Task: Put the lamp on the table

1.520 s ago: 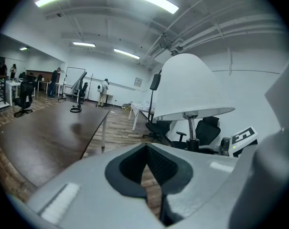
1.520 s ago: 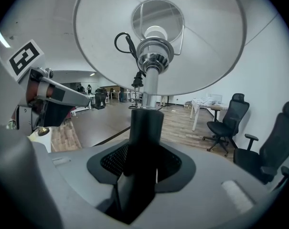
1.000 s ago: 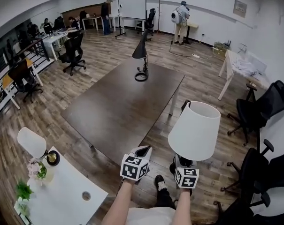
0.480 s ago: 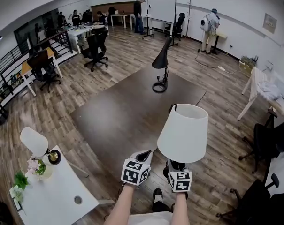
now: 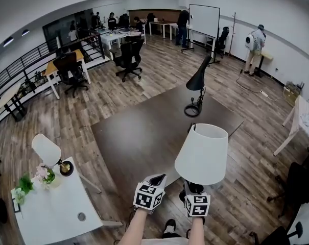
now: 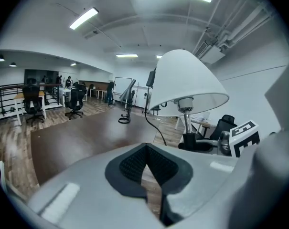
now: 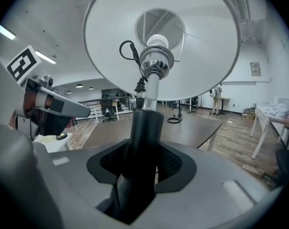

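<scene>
While the left tool [image 6: 146, 165] is closed empty, the right tool [image 7: 143, 168] clamps the lamp [image 5: 201, 153] by its stem.

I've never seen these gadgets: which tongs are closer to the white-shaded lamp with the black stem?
Right. The right tongs are clamped on the black stem of the white-shaded lamp; the left tongs are shut, empty, just left of it without touching.

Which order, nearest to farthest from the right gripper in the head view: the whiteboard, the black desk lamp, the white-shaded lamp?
1. The white-shaded lamp, held in the right gripper, its shade just above it.
2. The black desk lamp, ahead, standing on the far part of the dark table.
3. The whiteboard, at the room's far end.
</scene>
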`<state>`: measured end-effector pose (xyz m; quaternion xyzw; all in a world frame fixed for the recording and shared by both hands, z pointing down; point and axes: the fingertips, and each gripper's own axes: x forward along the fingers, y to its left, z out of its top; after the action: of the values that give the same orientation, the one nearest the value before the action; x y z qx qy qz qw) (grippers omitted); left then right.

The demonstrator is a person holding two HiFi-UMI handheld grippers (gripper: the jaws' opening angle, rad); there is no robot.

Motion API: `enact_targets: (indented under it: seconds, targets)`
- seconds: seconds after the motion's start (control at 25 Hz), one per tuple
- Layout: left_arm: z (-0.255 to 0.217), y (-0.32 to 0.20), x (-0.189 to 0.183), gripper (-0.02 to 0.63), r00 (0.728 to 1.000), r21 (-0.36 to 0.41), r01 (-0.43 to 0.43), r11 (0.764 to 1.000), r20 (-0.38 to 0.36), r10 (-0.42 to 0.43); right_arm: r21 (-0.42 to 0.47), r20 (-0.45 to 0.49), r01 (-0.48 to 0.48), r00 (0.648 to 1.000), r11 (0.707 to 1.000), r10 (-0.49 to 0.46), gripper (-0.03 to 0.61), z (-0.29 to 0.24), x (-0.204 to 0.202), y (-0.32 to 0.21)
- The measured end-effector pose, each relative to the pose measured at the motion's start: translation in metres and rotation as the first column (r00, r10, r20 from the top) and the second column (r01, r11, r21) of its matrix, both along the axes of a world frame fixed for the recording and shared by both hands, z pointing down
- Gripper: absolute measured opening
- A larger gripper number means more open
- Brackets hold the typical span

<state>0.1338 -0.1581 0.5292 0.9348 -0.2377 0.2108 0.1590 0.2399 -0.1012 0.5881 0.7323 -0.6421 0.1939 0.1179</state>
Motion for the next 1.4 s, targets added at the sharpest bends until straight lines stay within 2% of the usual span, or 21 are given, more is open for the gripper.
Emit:
enact_targets:
  seconds: [0.44,0.72,0.96,1.4]
  targets:
    - [-0.003,-0.029,-0.011,0.0,0.99,0.027,0.143,0.989,-0.002,-0.143,0.022,-0.001,0.141,0.99,0.99,-0.141,0.189,0.003,-0.001,-0.05]
    - [0.0,-0.036,-0.027,0.0,0.975,0.02,0.223,0.975,0.001,-0.223,0.02,0.015,0.202,0.979,0.979,-0.202,0.189,0.008,-0.006,-0.068]
    - [0.015,-0.054,-0.031,0.0,0.96,0.005,0.28,0.96,-0.028,-0.28,0.031,0.022,0.262,0.965,0.965,-0.262,0.189,0.018,-0.016,-0.085]
    - [0.028,-0.108,-0.016,0.0,0.947,-0.031,0.313,0.949,-0.064,-0.315,0.016,-0.011,0.336,0.942,0.942,-0.336,0.189,0.024,-0.013,-0.135]
